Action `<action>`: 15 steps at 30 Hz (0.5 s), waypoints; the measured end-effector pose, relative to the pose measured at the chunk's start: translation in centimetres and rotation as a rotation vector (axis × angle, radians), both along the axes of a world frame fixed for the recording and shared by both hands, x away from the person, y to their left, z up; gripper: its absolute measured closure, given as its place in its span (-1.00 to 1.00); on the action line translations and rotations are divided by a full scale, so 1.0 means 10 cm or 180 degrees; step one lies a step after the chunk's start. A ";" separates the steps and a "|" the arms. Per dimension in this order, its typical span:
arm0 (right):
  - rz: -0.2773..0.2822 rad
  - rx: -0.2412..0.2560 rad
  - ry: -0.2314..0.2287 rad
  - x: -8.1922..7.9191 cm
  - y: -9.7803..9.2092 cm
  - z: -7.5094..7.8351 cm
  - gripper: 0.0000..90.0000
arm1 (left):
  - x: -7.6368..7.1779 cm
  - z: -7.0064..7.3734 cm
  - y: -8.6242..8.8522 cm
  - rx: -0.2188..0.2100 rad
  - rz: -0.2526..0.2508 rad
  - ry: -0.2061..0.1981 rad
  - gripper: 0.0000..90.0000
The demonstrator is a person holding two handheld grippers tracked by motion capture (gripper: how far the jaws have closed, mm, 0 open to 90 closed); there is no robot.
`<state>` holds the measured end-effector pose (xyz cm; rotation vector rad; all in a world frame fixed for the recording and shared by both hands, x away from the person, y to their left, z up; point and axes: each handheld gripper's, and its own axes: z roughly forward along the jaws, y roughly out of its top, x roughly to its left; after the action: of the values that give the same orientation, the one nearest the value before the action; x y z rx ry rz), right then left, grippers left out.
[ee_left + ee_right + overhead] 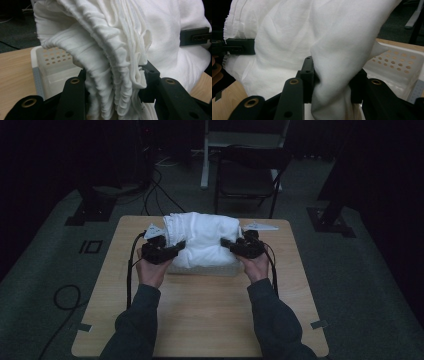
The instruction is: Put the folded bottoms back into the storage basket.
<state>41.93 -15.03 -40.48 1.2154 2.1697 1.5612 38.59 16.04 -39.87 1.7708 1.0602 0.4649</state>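
nearest us, our forearms in dark sleeves [135,325] run up the bare wooden table [200,320]. our left tongs [172,251] are clenched on a bunched, pleated fold of the white cloth [202,237], the fabric packed between the jaws in the left gripper view [117,82]. our right tongs [229,244] grasp a smoother fold of it [332,82]. the cloth hangs between the two tongs, draped over a white perforated basket [200,268] just beyond and below them; it hides most of the basket. farther off, behind the table, a dark folding chair [247,177] stands on the floor, with black cables [155,190] to its left.
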 end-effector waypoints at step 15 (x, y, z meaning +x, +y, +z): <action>-0.0167 0.0077 0.0147 0.22 -0.03 -0.12 0.46 | 0.33 -0.10 -0.09 0.0123 0.0032 0.0003 0.30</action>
<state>44.13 -15.34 -41.70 1.3172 2.1345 1.5580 41.85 15.16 -40.88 1.8006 1.0678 0.4937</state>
